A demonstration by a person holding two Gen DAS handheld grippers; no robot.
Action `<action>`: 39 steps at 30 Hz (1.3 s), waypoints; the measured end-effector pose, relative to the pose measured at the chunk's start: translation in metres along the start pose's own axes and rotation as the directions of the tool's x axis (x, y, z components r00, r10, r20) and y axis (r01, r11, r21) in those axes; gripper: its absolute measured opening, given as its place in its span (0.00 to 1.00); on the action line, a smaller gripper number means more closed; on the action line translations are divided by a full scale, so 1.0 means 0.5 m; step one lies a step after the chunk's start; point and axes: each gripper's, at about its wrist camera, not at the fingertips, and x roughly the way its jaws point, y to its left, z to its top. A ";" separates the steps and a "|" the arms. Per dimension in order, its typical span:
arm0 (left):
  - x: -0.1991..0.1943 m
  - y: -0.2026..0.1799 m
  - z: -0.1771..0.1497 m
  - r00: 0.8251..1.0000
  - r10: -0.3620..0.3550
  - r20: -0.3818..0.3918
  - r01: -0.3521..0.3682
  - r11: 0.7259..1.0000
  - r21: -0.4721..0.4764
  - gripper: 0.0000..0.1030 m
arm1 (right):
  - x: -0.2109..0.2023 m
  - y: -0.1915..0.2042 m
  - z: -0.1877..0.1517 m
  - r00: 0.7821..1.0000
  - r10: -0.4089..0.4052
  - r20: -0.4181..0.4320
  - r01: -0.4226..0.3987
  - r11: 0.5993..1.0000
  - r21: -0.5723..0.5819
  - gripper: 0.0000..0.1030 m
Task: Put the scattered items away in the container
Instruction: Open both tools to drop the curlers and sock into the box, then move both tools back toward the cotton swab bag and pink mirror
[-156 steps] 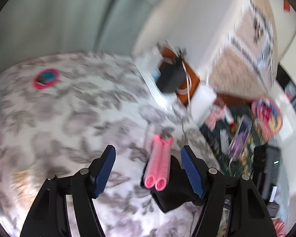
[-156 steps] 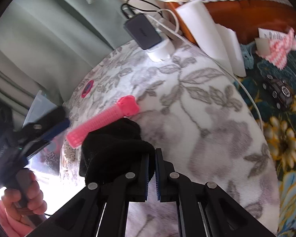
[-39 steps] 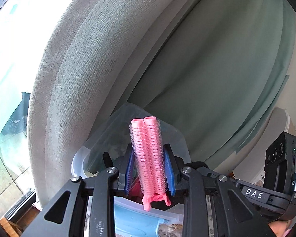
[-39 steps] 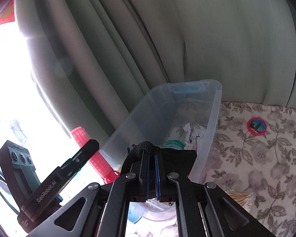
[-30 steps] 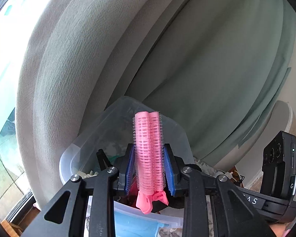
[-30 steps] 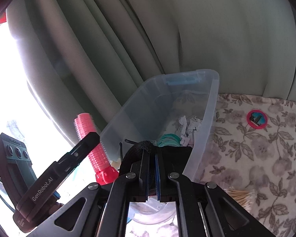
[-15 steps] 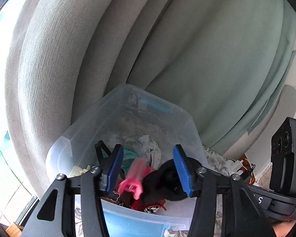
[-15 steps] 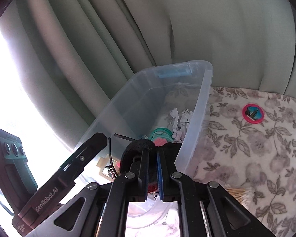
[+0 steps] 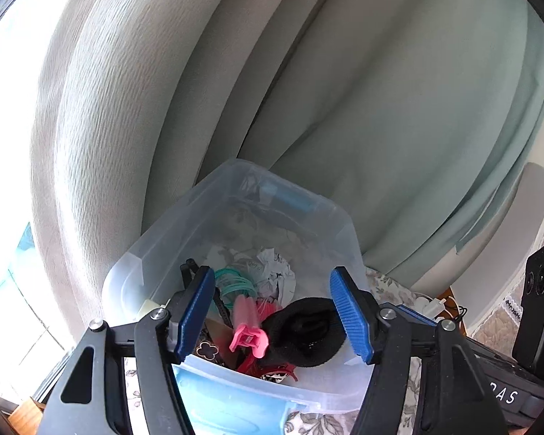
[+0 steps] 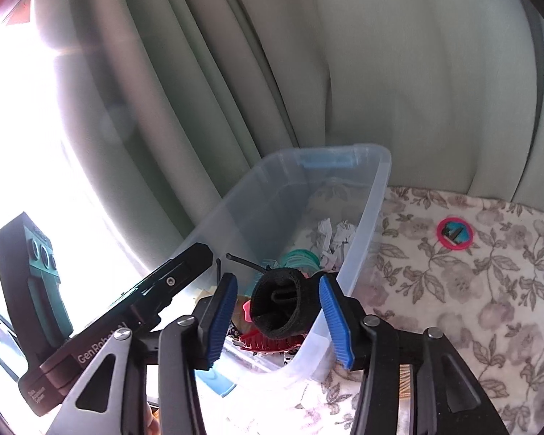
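Observation:
A clear plastic bin (image 9: 332, 214) stands against the curtain and holds several small items. Pink hair rollers (image 9: 248, 322) lie inside it beside a rolled black sock (image 9: 304, 333). My left gripper (image 9: 272, 308) hovers over the bin's near end, its jaws opening with nothing between the pads. In the right wrist view the bin (image 10: 379, 188) is ahead, and my right gripper (image 10: 277, 302) is over its near end with jaws opening. The black sock (image 10: 277, 308) sits loose between its pads, over the bin's contents.
Teal bands (image 10: 299, 257), crumpled paper (image 10: 332, 235) and a red hair claw (image 10: 268, 342) lie in the bin. A round pink item (image 10: 453, 233) rests on the floral cloth (image 10: 471, 290) to the right. Grey-green curtains (image 9: 308, 90) hang close behind the bin.
Both grippers have opened. The pink rollers left my left gripper and now lie in the bin. My right gripper let go of the black sock.

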 end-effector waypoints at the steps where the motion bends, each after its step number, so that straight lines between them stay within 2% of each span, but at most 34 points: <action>1: -0.009 -0.007 0.002 1.000 0.003 0.006 -0.003 1.000 0.007 0.66 | -0.011 -0.002 -0.001 1.000 -0.004 0.010 0.004 1.000 0.003 0.54; 7: -0.046 -0.055 0.003 0.999 0.037 0.024 -0.039 0.997 0.060 0.73 | -0.074 -0.029 -0.014 0.996 -0.045 0.072 0.042 0.998 0.046 0.63; 12: -0.094 -0.102 -0.004 0.999 0.029 0.040 -0.033 0.995 0.097 0.75 | -0.129 -0.074 -0.033 0.989 -0.069 0.128 0.055 0.993 0.107 0.67; 16: -0.107 -0.159 -0.017 0.999 0.029 0.041 -0.036 0.984 0.175 0.76 | -0.174 -0.116 -0.049 0.979 -0.096 0.179 0.068 0.985 0.160 0.72; 19: -0.108 -0.198 -0.033 1.000 0.001 0.025 -0.007 0.977 0.214 0.76 | -0.212 -0.161 -0.068 0.967 -0.132 0.216 0.084 0.972 0.219 0.76; 24: -0.084 -0.280 -0.086 0.999 -0.013 -0.034 0.023 0.954 0.300 0.76 | -0.266 -0.242 -0.103 0.949 -0.211 0.235 0.132 0.941 0.310 0.78; 27: -0.060 -0.316 -0.125 0.997 0.002 -0.080 0.026 0.938 0.346 0.76 | -0.292 -0.278 -0.124 0.933 -0.256 0.253 0.161 0.925 0.343 0.81; 29: -0.035 -0.326 -0.155 0.994 0.047 -0.101 -0.012 0.945 0.326 0.76 | -0.303 -0.302 -0.137 0.925 -0.289 0.245 0.189 0.912 0.365 1.00; 32: -0.005 -0.322 -0.192 0.991 0.076 -0.114 -0.040 0.955 0.294 0.76 | -0.302 -0.342 -0.155 0.930 -0.311 0.195 0.213 0.889 0.405 1.00; 35: 0.031 -0.325 -0.226 0.981 0.127 -0.150 -0.070 0.938 0.340 0.76 | -0.297 -0.370 -0.175 0.935 -0.299 0.189 0.194 0.880 0.433 1.00; 39: 0.075 -0.319 -0.262 0.964 0.159 -0.214 -0.076 0.933 0.353 0.76 | -0.274 -0.388 -0.190 0.946 -0.284 0.157 0.194 0.883 0.428 1.00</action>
